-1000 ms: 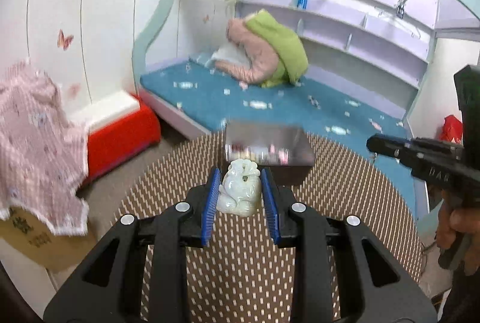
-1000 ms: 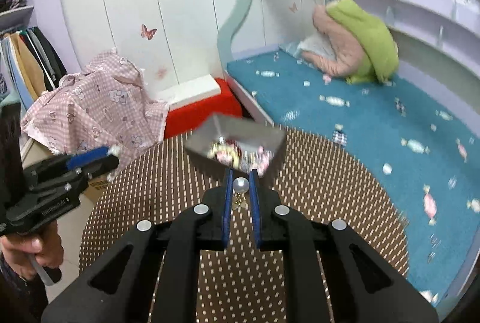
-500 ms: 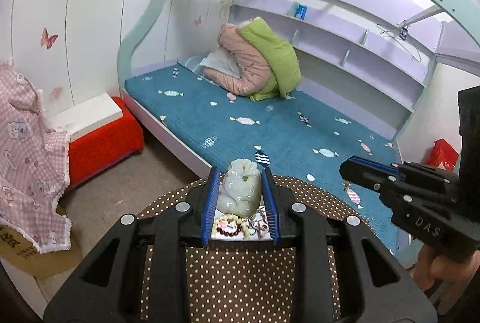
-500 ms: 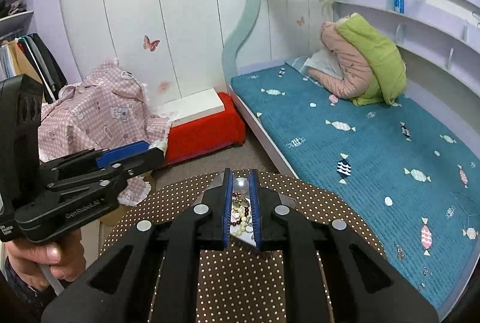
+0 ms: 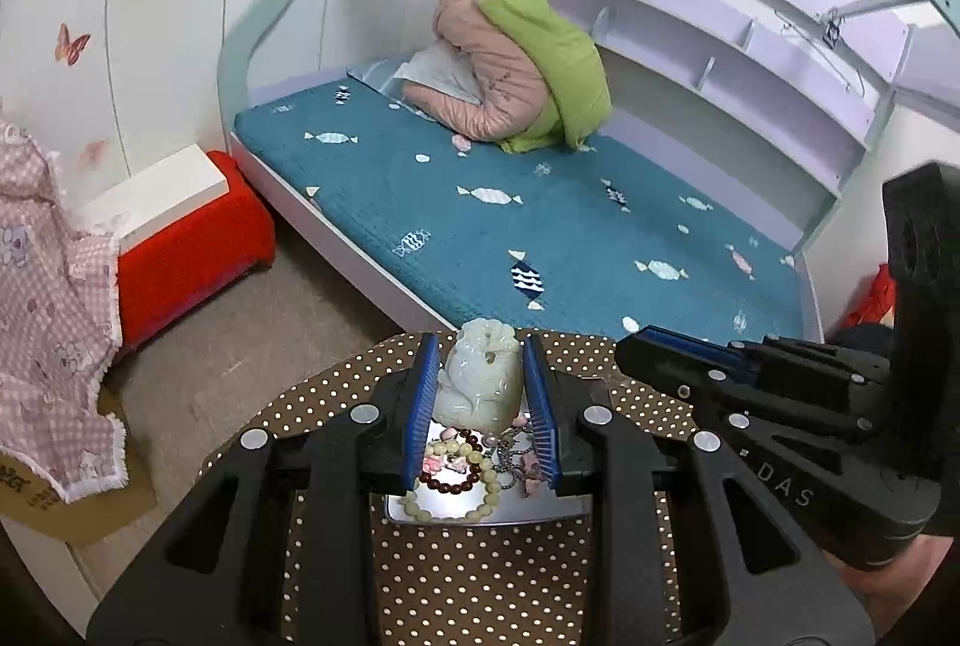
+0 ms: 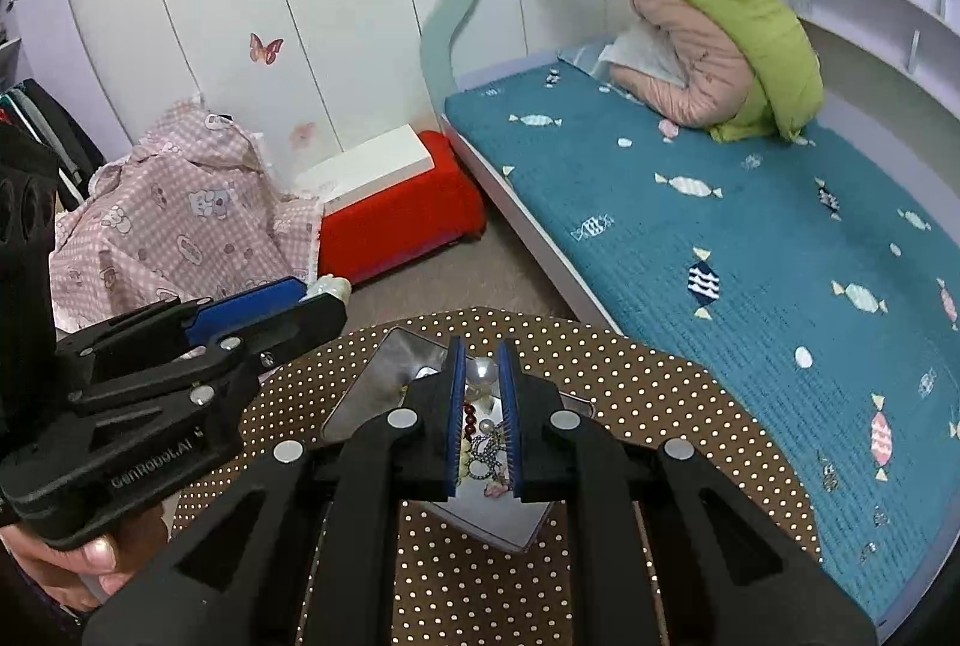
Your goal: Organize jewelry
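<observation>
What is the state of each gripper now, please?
Left gripper: jaws shut on the pale jade carving, above the tray.
Right gripper: jaws shut on the pearl piece.

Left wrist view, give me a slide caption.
Left gripper clamps a pale green carved jade pendant above a metal jewelry tray.

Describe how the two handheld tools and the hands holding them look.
Both tools are matte black plastic with silver screws and ribbed blue pads on their fingers. The left tool reads "GenRobot.AI" on its side; the right tool reads "DAS". A bare left hand grips one handle. No cables visible.
</observation>
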`<state>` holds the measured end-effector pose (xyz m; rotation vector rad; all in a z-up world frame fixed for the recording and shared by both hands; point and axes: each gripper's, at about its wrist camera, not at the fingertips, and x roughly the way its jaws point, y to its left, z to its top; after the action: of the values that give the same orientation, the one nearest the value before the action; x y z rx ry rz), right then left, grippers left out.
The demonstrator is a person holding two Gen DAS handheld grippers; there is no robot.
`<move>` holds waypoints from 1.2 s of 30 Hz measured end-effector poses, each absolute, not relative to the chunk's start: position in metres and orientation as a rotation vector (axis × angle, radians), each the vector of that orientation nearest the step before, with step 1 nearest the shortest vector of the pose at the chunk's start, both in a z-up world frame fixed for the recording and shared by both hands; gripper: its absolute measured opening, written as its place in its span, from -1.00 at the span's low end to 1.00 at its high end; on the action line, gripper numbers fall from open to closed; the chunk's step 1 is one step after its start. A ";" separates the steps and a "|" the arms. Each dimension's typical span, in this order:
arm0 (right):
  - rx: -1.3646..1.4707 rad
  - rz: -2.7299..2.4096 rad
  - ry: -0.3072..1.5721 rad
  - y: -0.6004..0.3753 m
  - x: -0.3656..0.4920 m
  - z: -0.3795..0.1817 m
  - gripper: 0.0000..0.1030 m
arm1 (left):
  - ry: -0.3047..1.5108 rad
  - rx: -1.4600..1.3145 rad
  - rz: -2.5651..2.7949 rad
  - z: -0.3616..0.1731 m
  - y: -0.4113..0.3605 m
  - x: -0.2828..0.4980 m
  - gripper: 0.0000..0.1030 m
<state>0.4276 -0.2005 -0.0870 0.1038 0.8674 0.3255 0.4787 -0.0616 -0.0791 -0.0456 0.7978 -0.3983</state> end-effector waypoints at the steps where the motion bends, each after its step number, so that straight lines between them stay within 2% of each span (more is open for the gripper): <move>1: 0.113 0.325 0.875 -0.202 0.429 -0.089 -0.69 | 0.793 -0.041 -0.392 -0.080 -0.062 0.479 -0.38; 2: 0.124 0.321 0.879 -0.203 0.429 -0.090 -0.47 | 0.786 -0.037 -0.383 -0.079 -0.062 0.479 -0.26; 3: 0.129 0.311 0.876 -0.205 0.430 -0.089 -0.27 | 0.777 -0.038 -0.374 -0.078 -0.061 0.478 0.11; 4: 0.134 0.302 0.874 -0.206 0.429 -0.089 -0.16 | 0.764 -0.039 -0.356 -0.076 -0.056 0.477 0.37; 5: 0.145 0.297 0.871 -0.209 0.429 -0.089 -0.06 | 0.754 -0.039 -0.340 -0.074 -0.054 0.475 0.48; 6: 0.162 0.291 0.865 -0.212 0.428 -0.088 0.21 | 0.740 -0.042 -0.328 -0.071 -0.050 0.474 0.63; 7: 0.173 0.280 0.854 -0.216 0.425 -0.086 0.35 | 0.732 -0.045 -0.320 -0.068 -0.048 0.472 0.78; 9: 0.191 0.258 0.826 -0.221 0.420 -0.081 0.83 | 0.707 -0.053 -0.288 -0.060 -0.039 0.465 0.83; 23: 0.185 0.192 0.695 -0.220 0.350 -0.027 0.86 | 0.509 -0.013 -0.164 0.004 -0.011 0.361 0.90; 36: 0.113 0.128 0.493 -0.218 0.192 0.004 0.86 | 0.319 -0.016 -0.083 0.029 0.008 0.207 0.90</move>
<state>0.1919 -0.2180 0.0043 0.1131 0.4927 0.1285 0.2072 0.0076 0.0295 -0.0156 0.3192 -0.0830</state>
